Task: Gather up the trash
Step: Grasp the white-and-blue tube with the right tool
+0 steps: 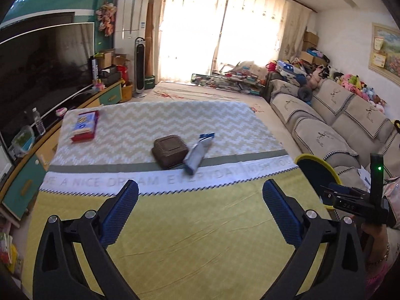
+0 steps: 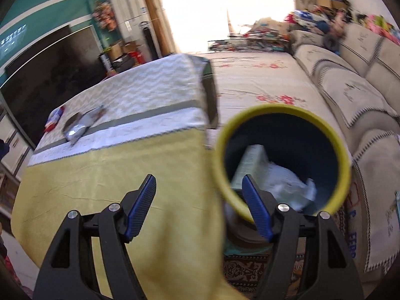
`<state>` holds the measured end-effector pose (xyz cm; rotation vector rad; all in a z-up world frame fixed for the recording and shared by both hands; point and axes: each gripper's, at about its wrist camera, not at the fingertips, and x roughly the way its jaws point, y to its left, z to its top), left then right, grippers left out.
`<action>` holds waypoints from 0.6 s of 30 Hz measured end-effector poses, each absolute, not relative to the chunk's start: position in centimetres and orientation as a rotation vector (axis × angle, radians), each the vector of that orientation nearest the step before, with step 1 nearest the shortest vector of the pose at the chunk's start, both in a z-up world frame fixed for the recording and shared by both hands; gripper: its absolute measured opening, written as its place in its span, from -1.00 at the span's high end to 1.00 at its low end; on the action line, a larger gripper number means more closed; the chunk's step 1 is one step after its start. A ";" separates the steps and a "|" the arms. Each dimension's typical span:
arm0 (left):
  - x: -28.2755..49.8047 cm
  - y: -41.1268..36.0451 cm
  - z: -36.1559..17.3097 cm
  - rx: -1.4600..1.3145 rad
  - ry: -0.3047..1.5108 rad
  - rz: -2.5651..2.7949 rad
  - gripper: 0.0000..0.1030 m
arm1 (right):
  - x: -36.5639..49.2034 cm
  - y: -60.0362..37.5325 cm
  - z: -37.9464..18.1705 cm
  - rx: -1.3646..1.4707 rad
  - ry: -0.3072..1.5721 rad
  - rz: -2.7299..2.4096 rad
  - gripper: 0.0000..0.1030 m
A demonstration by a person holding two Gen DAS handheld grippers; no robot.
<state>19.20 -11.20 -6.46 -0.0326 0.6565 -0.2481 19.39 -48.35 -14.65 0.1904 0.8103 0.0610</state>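
Note:
A silver-blue wrapper [image 1: 198,150] lies on the cloth-covered table [image 1: 175,225], leaning against a brown square box [image 1: 170,151]. A red-and-blue packet [image 1: 85,125] sits at the table's far left corner. My left gripper [image 1: 200,183] hangs open above the yellow near part of the cloth, with nothing between its fingers. A yellow-rimmed dark bin [image 2: 346,165] stands off the table's right edge, holding crumpled white paper [image 2: 287,182] and a pale carton [image 2: 252,160]. My right gripper [image 2: 198,177] is open and empty, straddling the table edge and the bin's rim. The wrapper [image 2: 80,125] shows blurred at far left.
A large TV [image 1: 42,65] on a low cabinet runs along the left, with a water bottle [image 1: 38,121] on it. A beige sofa [image 1: 337,130] lines the right wall. A floral mat [image 2: 262,75] covers the floor beyond the table. Clutter is piled by the curtained window.

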 end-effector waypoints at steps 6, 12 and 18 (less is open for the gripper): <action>18.1 -6.6 -8.1 -0.048 0.674 -0.185 -0.90 | 23.1 -39.2 -11.9 0.065 0.790 0.224 -0.31; 18.1 -5.6 -9.1 -0.079 0.687 -0.205 -0.90 | 26.8 -31.5 -11.5 -0.008 0.810 0.302 -0.31; 18.0 -4.4 -10.0 -0.089 0.703 -0.213 -0.90 | 30.9 -26.1 -12.5 -0.047 0.860 0.303 -0.31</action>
